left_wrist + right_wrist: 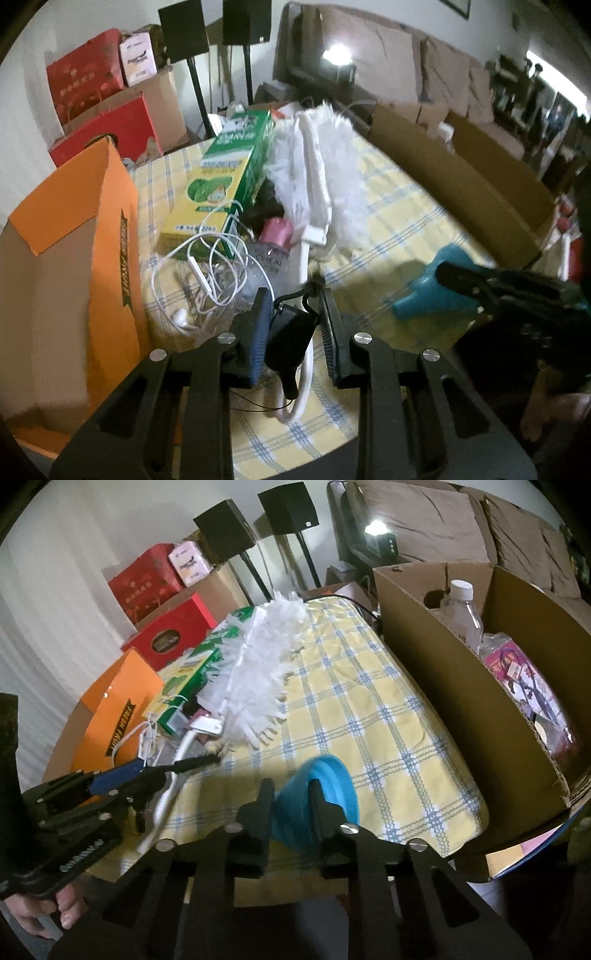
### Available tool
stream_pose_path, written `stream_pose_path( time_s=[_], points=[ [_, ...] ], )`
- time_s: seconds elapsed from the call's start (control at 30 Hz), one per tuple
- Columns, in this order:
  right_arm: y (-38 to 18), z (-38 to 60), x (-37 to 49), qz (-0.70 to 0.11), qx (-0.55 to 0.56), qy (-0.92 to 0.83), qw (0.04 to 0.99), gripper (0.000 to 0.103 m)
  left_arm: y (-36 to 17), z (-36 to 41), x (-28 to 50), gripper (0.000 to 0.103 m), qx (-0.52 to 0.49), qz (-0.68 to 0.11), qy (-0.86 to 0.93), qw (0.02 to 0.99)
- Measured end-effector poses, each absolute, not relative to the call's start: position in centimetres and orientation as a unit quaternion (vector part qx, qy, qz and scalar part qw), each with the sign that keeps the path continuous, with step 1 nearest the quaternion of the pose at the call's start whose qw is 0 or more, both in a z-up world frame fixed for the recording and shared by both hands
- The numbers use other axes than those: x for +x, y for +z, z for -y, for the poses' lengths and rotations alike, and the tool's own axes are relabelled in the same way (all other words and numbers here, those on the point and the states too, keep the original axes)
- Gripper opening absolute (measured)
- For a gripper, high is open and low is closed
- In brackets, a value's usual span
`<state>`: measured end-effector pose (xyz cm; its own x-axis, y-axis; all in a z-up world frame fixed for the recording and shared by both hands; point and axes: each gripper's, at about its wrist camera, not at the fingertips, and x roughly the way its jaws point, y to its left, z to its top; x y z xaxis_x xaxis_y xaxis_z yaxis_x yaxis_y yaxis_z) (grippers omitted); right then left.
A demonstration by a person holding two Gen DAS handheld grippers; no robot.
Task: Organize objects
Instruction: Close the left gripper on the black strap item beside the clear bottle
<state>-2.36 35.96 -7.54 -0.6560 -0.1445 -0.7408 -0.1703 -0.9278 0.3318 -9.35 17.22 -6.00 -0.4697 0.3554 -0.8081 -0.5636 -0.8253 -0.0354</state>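
Objects for sorting, laid out on my yellow-and-blue checked tablecloth (388, 716):

Item one: small black glossy device with a thin cord loop (288, 339). It sits between the pads of my left gripper (293, 332), whose jaws stand narrow around it; the left pad appears to touch it, but whether both pads press I cannot tell. It lies over the white plastic handle (304, 266) of the fluffy white duster (317, 166), so a clean grip has to take the device alone.

Item two: teal rounded plastic cup or funnel (317, 797), near the table's front edge. My right gripper (291, 808) is closed on its rim, one finger on each side of the wall. A rim pinch suits a hollow shape too wide to span.

Item three: tangled white earphone cable (207, 273), draped against the green-and-yellow carton (229, 177) and a clear bottle with pink cap (275, 240). Untouched.

Containers: open orange cardboard box (92, 258) at my left; large brown corrugated box (461, 686) at my right, already holding a clear bottle with white cap (463, 605) and pink packets. I judge each hand is placed to feed its nearer box.

Risk: the cord loop may snag the duster handle on lifting.
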Motion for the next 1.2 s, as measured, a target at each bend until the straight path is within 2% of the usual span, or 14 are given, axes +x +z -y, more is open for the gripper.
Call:
stream_pose_path(
  time_s=[0.4, 0.57, 0.63, 0.67, 0.73, 0.83, 0.97, 1.1, 1.2],
  points=[
    [-5.2, -35.3, -2.0, -0.182, -0.394, 0.901, -0.006, 0.009, -1.7, -14.5, -9.0, 0.023, -0.412, -0.062, 0.866, 0.276],
    [-5.3, -36.2, -2.3, -0.183, -0.394, 0.901, 0.013, 0.012, -1.0, -13.7, -9.0, 0.023, -0.405, -0.051, 0.871, 0.273],
    [-5.9, -36.9, -2.4, -0.187, -0.402, 0.896, 0.026, 0.033, -1.2, -13.7, -9.1, 0.023, -0.408, -0.050, 0.870, 0.272],
    [-6.1, -37.2, -2.3, -0.188, -0.404, 0.895, 0.037, 0.039, -1.3, -13.7, -9.1, 0.023, -0.409, -0.049, 0.870, 0.271],
    [-6.4, -37.9, -1.8, -0.195, -0.401, 0.894, 0.056, 0.059, -1.7, -13.5, -9.3, 0.023, -0.413, -0.044, 0.869, 0.270],
    [-6.5, -38.4, -1.1, -0.200, -0.401, 0.891, 0.065, 0.070, -1.9, -13.0, -9.7, 0.023, -0.423, -0.019, 0.862, 0.279],
    [-7.4, -37.5, -1.4, -0.191, -0.423, 0.885, 0.048, 0.073, -1.8, -12.0, -10.7, 0.023, -0.433, 0.014, 0.854, 0.287],
    [-8.3, -36.0, -1.8, -0.185, -0.434, 0.881, 0.035, 0.078, -2.2, -12.0, -11.6, 0.023, -0.438, 0.003, 0.857, 0.272],
    [-8.7, -35.3, -2.0, -0.172, -0.440, 0.881, 0.039, 0.078, -2.9, -12.3, -12.0, 0.023, -0.451, -0.009, 0.851, 0.269]
  ],
)
